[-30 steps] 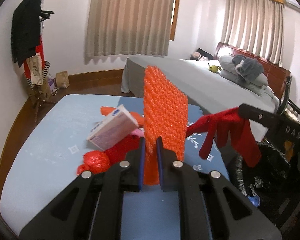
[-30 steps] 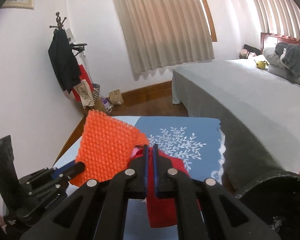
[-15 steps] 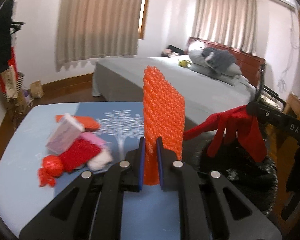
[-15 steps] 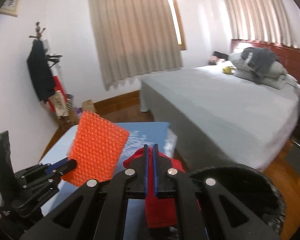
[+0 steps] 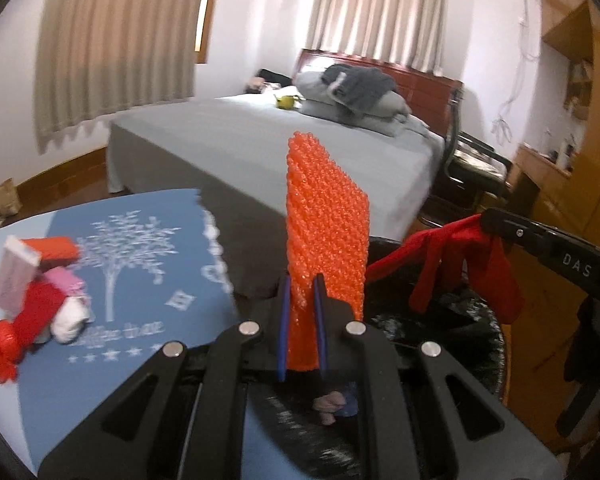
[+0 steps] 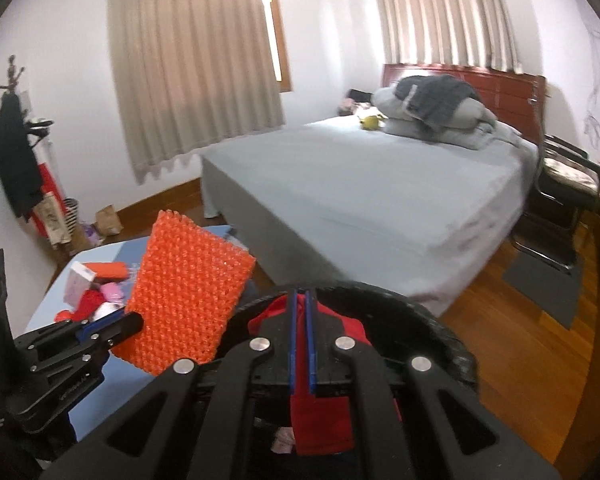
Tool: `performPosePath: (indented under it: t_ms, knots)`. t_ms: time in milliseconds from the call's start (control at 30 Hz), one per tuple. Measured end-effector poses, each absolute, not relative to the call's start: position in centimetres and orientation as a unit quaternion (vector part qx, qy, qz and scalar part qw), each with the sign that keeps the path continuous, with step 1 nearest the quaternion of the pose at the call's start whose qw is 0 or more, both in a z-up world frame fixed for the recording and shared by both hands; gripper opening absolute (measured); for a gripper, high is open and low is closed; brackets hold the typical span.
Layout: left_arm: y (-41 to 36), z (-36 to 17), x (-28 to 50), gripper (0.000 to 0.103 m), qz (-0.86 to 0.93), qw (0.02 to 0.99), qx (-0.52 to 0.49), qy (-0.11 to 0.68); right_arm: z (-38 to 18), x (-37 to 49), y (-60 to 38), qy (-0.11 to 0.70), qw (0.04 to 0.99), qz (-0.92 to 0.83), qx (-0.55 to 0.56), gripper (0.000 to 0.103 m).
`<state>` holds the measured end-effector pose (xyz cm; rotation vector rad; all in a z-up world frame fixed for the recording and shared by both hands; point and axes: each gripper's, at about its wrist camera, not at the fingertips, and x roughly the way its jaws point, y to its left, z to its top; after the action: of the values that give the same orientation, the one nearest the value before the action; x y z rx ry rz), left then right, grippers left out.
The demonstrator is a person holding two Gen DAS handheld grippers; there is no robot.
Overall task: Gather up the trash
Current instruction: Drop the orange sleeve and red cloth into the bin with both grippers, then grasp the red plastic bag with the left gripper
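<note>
Both grippers have swung from the worktop (image 5: 112, 364) toward the bin (image 6: 428, 320); left gripper (image 5: 301, 300) still clamps the orange bubble wrap (image 5: 324, 220), right gripper (image 6: 300, 308) the red cloth (image 6: 320, 420), over it.

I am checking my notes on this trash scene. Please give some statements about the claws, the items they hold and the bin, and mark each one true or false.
1. The left claw is shut on the orange bubble wrap. True.
2. The right claw is empty. False: it grips a red cloth.
3. The black trash bin is below the red cloth. True.
4. All trash is off the blue table. False: a pile of red and white trash lies there.
</note>
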<state>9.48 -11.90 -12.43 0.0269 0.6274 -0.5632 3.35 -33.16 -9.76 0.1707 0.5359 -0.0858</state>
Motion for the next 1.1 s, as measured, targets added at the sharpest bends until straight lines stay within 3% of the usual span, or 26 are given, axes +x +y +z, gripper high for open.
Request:
performPosePath:
  t_ms: [200,233,333,400,467,500,533,600,667,767,1100]
  knots:
    - [-14.3,-13.7,9.6,0.013,-0.31,0.895,0.014,0.32,-10.7,2.8,-34.9,0.275,0.954,-0.072,0.094,0.004]
    - [-14.4,-13.8,9.7,0.018,-0.315,0.892,0.011,0.324,-10.8,3.0,-35.0,0.279,0.953,-0.075,0.096,0.006]
    - [-14.0,-14.1,10.1,0.049,-0.323,0.886,-0.006,0.333,-11.4,3.1,-35.6,0.289,0.948,-0.086,0.105,0.012]
    - [-13.5,-14.1,10.3,0.05,-0.315,0.89,-0.011,0.33,-11.7,2.9,-35.8,0.291,0.946,-0.094,0.109,0.034]
    - [-12.8,-14.0,10.3,0.056,-0.304,0.895,-0.007,0.327,-11.7,2.9,-35.8,0.288,0.946,-0.098,0.11,0.046]
    - [-12.3,-13.8,10.3,0.059,-0.295,0.9,-0.004,0.321,-11.7,2.9,-35.6,0.286,0.947,-0.1,0.107,0.057]
    - [-11.7,-13.7,10.2,0.067,-0.281,0.907,0.001,0.314,-11.6,2.9,-35.4,0.285,0.948,-0.102,0.104,0.065]
    - [-10.5,-13.2,10.2,0.078,-0.258,0.918,0.01,0.302,-11.3,3.0,-34.8,0.281,0.948,-0.11,0.099,0.09]
    - [-9.3,-12.8,10.0,0.085,-0.233,0.927,0.016,0.293,-11.1,3.1,-34.2,0.275,0.951,-0.107,0.094,0.097]
    - [-6.9,-12.4,10.3,0.09,-0.194,0.938,0.014,0.287,-10.9,3.9,-32.7,0.271,0.954,-0.091,0.085,0.097]
    - [2.9,-12.4,11.7,0.091,-0.065,0.956,0.0,0.286,-11.6,8.6,-25.3,0.269,0.96,-0.009,0.076,0.097]
